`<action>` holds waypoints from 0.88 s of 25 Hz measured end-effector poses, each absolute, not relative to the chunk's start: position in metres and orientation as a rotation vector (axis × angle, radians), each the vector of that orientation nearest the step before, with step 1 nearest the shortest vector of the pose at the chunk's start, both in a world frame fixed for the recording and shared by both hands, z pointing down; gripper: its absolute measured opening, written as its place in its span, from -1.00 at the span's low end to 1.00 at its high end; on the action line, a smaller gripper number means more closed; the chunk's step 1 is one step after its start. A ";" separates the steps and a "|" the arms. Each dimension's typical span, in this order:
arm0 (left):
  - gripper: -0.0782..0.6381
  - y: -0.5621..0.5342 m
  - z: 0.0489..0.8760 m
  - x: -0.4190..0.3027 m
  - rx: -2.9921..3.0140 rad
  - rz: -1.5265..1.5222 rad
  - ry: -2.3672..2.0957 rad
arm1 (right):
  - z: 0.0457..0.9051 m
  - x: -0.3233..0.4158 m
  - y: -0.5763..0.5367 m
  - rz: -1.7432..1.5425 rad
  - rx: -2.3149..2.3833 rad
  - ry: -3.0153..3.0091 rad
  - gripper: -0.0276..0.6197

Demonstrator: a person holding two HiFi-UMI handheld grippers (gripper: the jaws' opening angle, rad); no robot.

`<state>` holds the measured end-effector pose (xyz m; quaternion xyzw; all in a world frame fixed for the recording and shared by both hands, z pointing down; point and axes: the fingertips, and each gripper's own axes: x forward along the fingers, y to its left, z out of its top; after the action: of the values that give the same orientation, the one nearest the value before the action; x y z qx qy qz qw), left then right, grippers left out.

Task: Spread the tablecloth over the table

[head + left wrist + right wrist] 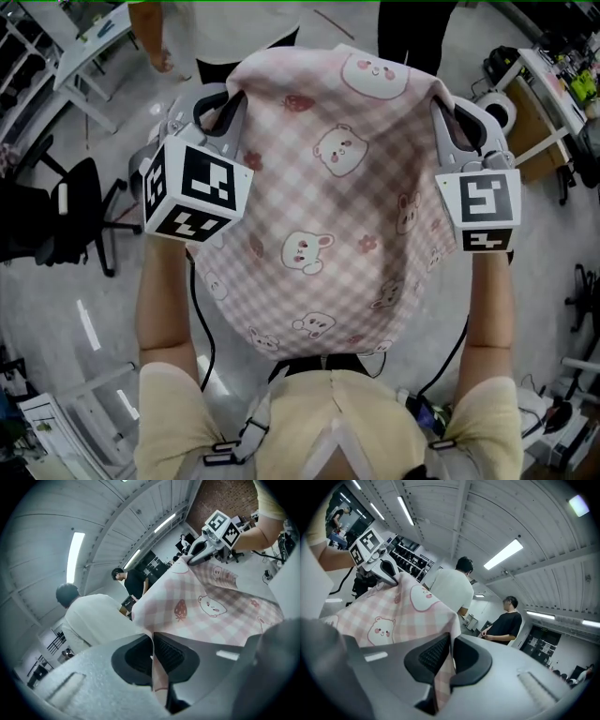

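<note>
A pink checked tablecloth [328, 187] with bear and strawberry prints hangs in the air, stretched between my two grippers, and sags toward my body. My left gripper [234, 98] is shut on its far left corner; in the left gripper view the cloth [211, 602] runs down between the pads of that gripper [152, 639]. My right gripper [436, 103] is shut on the far right corner, and the right gripper view shows the cloth [393, 611] pinched in that gripper [451, 641]. Each gripper view also catches the opposite gripper, the right one [194, 557] and the left one [386, 571]. No table shows under the cloth.
Two people stand just ahead, one in a white top [452, 588] and one in black [506, 623]. A black office chair [84, 216] stands on the grey floor at the left. Desks lie at the far left [84, 47] and far right [544, 103].
</note>
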<state>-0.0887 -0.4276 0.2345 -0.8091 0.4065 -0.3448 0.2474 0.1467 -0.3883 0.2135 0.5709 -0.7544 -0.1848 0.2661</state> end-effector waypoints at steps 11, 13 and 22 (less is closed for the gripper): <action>-0.70 -0.508 0.317 -0.104 -2.287 -1.067 1.048 | 0.270 0.126 -0.459 -0.475 1.500 -1.941 -0.86; -0.70 -0.523 0.334 -0.101 -2.300 -1.089 1.037 | 0.288 0.129 -0.475 -0.447 1.488 -1.929 -0.86; -0.70 -0.561 0.410 -0.101 -2.325 -1.148 1.021 | 0.366 0.130 -0.523 -0.280 1.423 -1.896 -0.86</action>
<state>-0.1005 -0.5612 0.4104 -0.8212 0.3606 -0.4054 0.1765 0.1301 -0.5228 0.3658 0.5543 -0.7385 -0.1090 0.3681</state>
